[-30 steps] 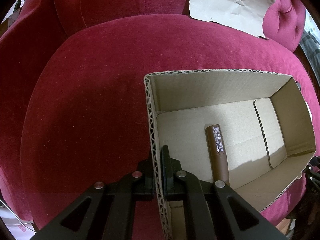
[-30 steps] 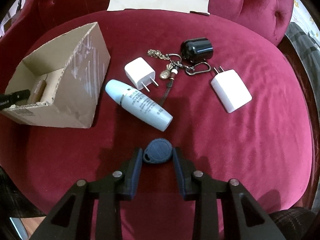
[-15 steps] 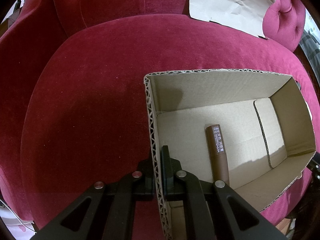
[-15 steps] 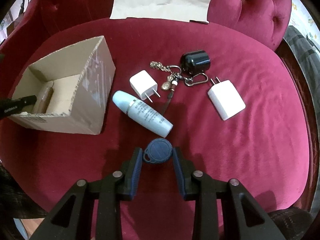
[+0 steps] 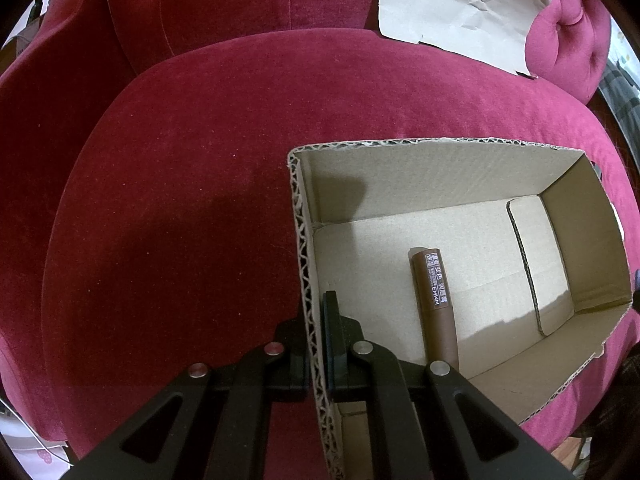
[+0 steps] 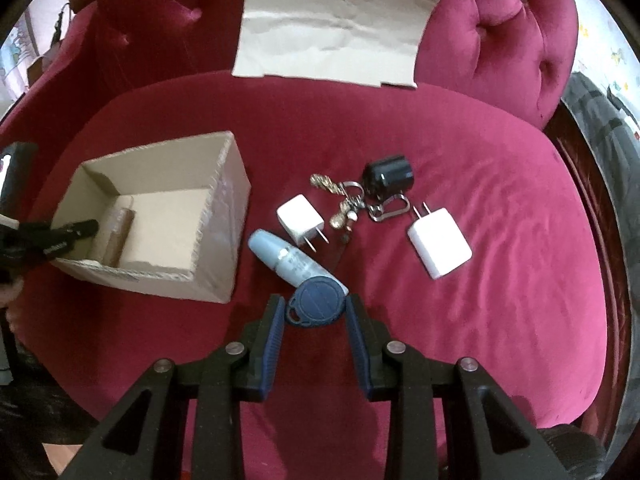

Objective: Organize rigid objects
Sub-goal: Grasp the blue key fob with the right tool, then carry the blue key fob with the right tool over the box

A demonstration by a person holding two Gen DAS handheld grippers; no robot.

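My left gripper (image 5: 314, 312) is shut on the near wall of an open cardboard box (image 5: 304, 264) on the red velvet seat; the box also shows in the right wrist view (image 6: 216, 248). A brown tube (image 5: 436, 304) lies inside it. My right gripper (image 6: 316, 308) is shut on a round blue key fob (image 6: 318, 306), held above the seat. Beyond it lie a pale blue bottle (image 6: 288, 258), a small white charger (image 6: 300, 224), a larger white charger (image 6: 440, 248), a keychain (image 6: 352, 208) and a black cylinder (image 6: 388, 176).
The red cushion (image 6: 500, 208) is round with a tufted backrest. A sheet of flat cardboard (image 6: 332, 52) leans against the backrest. My left gripper shows at the box's left edge in the right wrist view (image 6: 68, 234).
My right gripper has lifted and pulled back with the blue key fob, so the objects look farther away. The left gripper and the box have not moved.
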